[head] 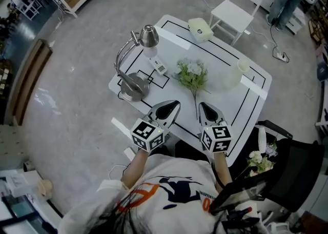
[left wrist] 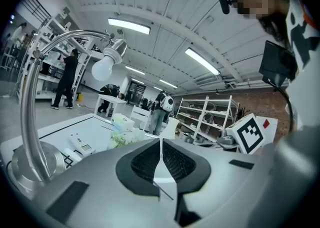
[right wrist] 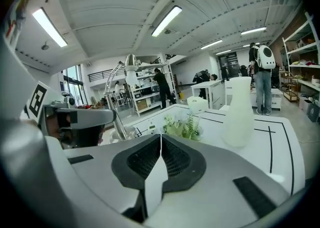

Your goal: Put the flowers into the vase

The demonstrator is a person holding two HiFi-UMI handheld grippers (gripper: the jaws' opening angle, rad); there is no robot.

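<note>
Two grippers hover over the near edge of the white surface [head: 249, 105], both empty. The left gripper [head: 173, 106] has its fingers pressed together, and so does the right gripper [head: 204, 107]. One bunch of flowers [head: 192, 73] lies flat at the middle of the surface. Its stem points toward the near edge, between the two grippers, which probably leaves the stem as the easy part to pinch. One pale vase [head: 233, 75] stands upright just beside the flowers, toward the right edge, mouth up and seemingly ready to receive the stem. One chrome desk lamp [head: 134, 66] stands by the left corner, one small device [head: 159, 66] lies beside it, and one pale box [head: 200, 29] sits at the far corner, all clear of the flowers. A second bunch [head: 260, 161] rests off the surface, at the person's right.
</note>
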